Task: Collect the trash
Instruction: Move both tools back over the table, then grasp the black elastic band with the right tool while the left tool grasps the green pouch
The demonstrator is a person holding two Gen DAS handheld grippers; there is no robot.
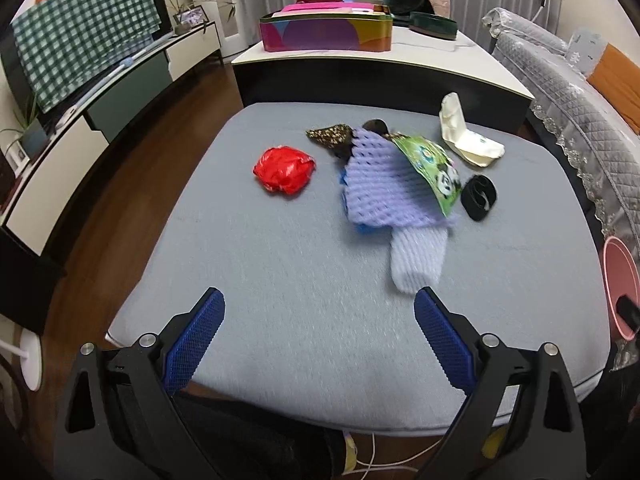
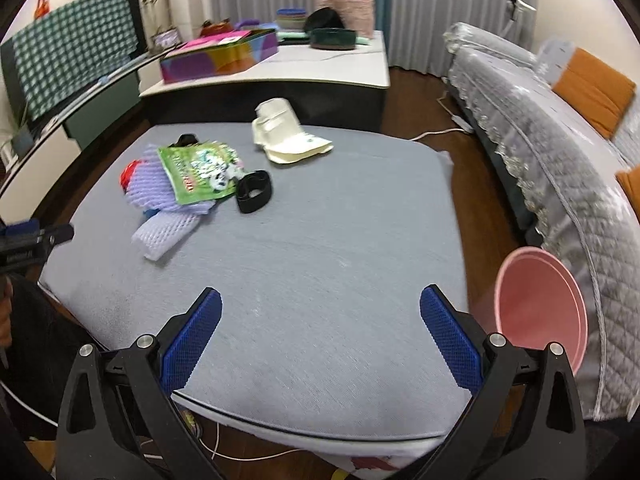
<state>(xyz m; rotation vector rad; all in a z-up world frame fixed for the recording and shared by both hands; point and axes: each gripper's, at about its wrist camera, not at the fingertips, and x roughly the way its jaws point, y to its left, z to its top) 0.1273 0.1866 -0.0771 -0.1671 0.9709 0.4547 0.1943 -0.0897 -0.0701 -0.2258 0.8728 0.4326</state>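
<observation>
Trash lies on a grey cushioned table point(image 1: 280, 280): a crumpled red bag point(image 1: 285, 174), purple foam netting point(image 1: 384, 188), a smaller pale foam sleeve point(image 1: 418, 260), a green panda snack wrapper point(image 1: 432, 168), a black band point(image 1: 479, 197), a white clamshell box point(image 1: 466, 136) and a dark speckled wrapper point(image 1: 330, 134). My left gripper point(image 1: 320, 316) is open and empty above the near edge. My right gripper point(image 2: 320, 316) is open and empty above the table's point(image 2: 340, 260) near right part. The wrapper point(image 2: 198, 170), band point(image 2: 254, 191), box point(image 2: 284, 134) and netting point(image 2: 154, 188) lie ahead-left of it.
A pink bin point(image 2: 540, 304) stands on the floor right of the table, beside a grey-covered sofa point(image 2: 560, 128). A white table point(image 1: 380, 56) behind holds a colourful box point(image 1: 326, 32) and bowls. A TV cabinet point(image 1: 80, 120) runs along the left.
</observation>
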